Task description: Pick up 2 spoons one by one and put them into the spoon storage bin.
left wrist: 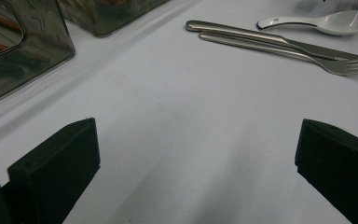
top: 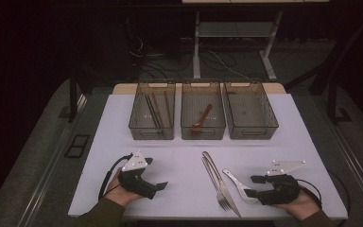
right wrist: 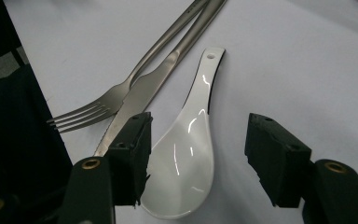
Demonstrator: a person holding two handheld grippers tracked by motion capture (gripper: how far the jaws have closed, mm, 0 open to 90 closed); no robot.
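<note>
Right gripper (right wrist: 198,154) sits low over the near right part of the white table (top: 179,156), its jaws partly apart and straddling the bowl of a white ceramic spoon (right wrist: 186,154); one jaw stands just beside the bowl's edge, the other apart from it, so the spoon lies between them unclamped, flat on the table. In the high view the right gripper (top: 252,186) points inward over that spoon (top: 238,184), whose handle angles away toward the table's middle. Just beside the spoon lie a steel fork (right wrist: 116,95) and a table knife (right wrist: 144,91), their handles side by side and touching, the fork's tines pointing toward the person's edge. Left gripper (top: 162,185), held in the left hand (top: 118,191) at the near left, hovers over bare table with its jaws spread wide and nothing between them. Three clear bins stand in a row at the far side: the left bin (top: 152,113) holds chopsticks (top: 157,111), the middle bin (top: 203,113) a reddish wooden spoon (top: 201,119).
</note>
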